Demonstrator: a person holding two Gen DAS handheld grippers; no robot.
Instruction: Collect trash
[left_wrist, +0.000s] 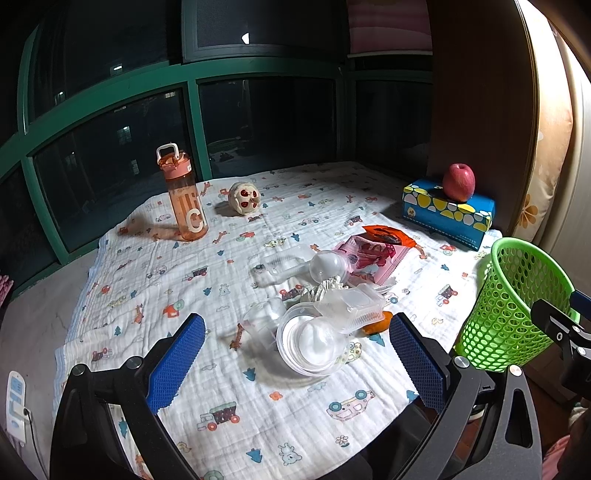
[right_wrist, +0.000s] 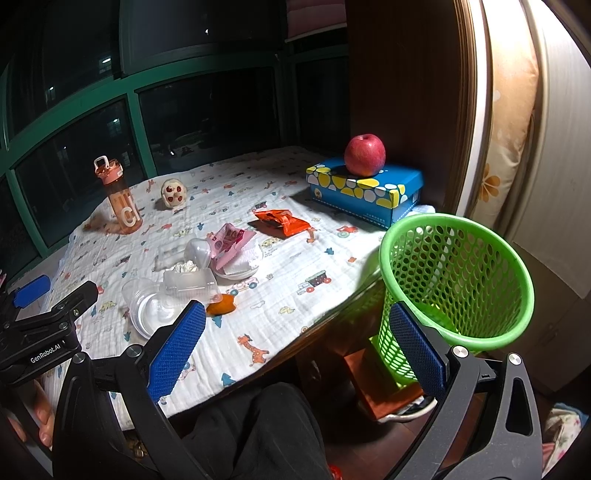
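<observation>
So the biggest thing here is the worktop (left_wrist: 155, 280), covered with a white cloth printed with little cars, giraffes and trees. It sits in front of a dark window with a green frame (left_wrist: 192, 122).

Next up is the green mesh basket (right_wrist: 458, 280), standing off the right edge of the worktop, lower than the surface. It looks empty from what the right wrist view shows.

At the far right of the worktop there's a blue box with yellow and white spots (right_wrist: 364, 190), and a red apple (right_wrist: 365, 154) sits on top of it. Far left, an orange water bottle (left_wrist: 183, 194) stands upright, with a small cream toy with red spots (left_wrist: 244, 197) just beside it.

The trash is all bunched in the middle of the worktop: clear plastic cups and lids (left_wrist: 308, 341) nearest, a clear plastic container (left_wrist: 356, 306) leaning over them, a crumpled bit of paper (left_wrist: 325, 290), a pink wrapper (left_wrist: 369, 254), an orange wrapper (right_wrist: 282, 221) behind that, and a piece of orange peel (right_wrist: 221, 304) at the near side.

The left gripper (left_wrist: 297, 363) hovers over the cups with its blue fingers (left_wrist: 175, 365) wide apart, holding nothing. The right gripper (right_wrist: 297, 349) is near the worktop edge by the basket, fingers (right_wrist: 417, 350) also spread and empty.
</observation>
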